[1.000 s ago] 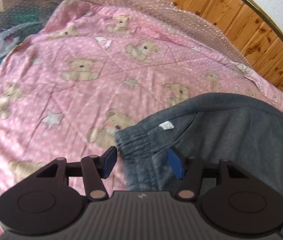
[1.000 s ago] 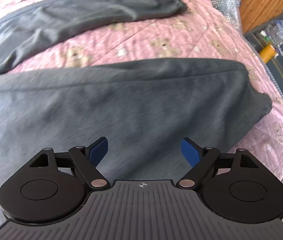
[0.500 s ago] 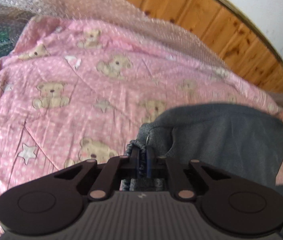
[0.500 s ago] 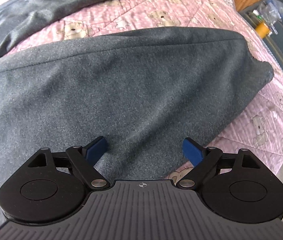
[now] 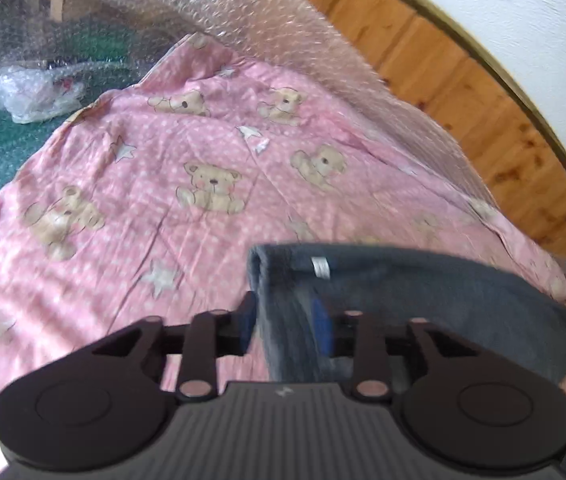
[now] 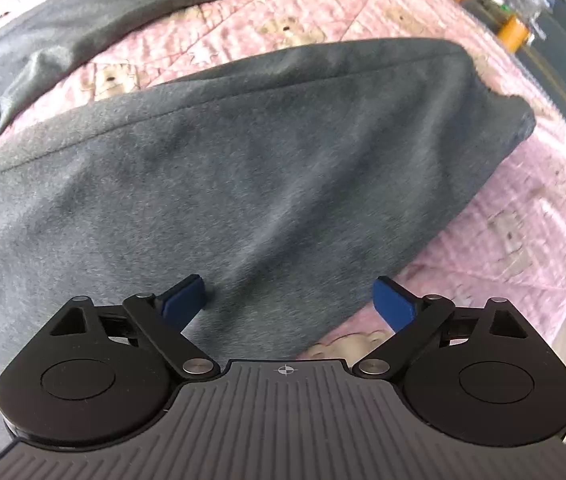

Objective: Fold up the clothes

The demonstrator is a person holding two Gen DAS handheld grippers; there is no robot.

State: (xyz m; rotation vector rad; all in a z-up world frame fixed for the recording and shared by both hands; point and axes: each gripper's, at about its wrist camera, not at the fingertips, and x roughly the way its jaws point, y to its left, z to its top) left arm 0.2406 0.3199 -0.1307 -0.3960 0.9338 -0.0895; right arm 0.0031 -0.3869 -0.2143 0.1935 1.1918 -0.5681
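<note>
Left gripper (image 5: 283, 316) stands with its jaws partly apart around the blurred waistband edge of the grey trousers (image 5: 423, 292) on the pink teddy-bear quilt (image 5: 163, 200), while to the right on that quilt the right gripper (image 6: 289, 300) hovers wide open over a trouser leg (image 6: 243, 168).

Soft daylight lit both views evenly, with faint shadows. The left view was smeared by motion blur, worst on the grey cloth (image 5: 423, 292) near the left claw (image 5: 285, 320). The right view was sharper, though the quilt (image 6: 523, 232) blurred beyond the cloth. Fisheye bending curved every edge; corners were black.
</note>
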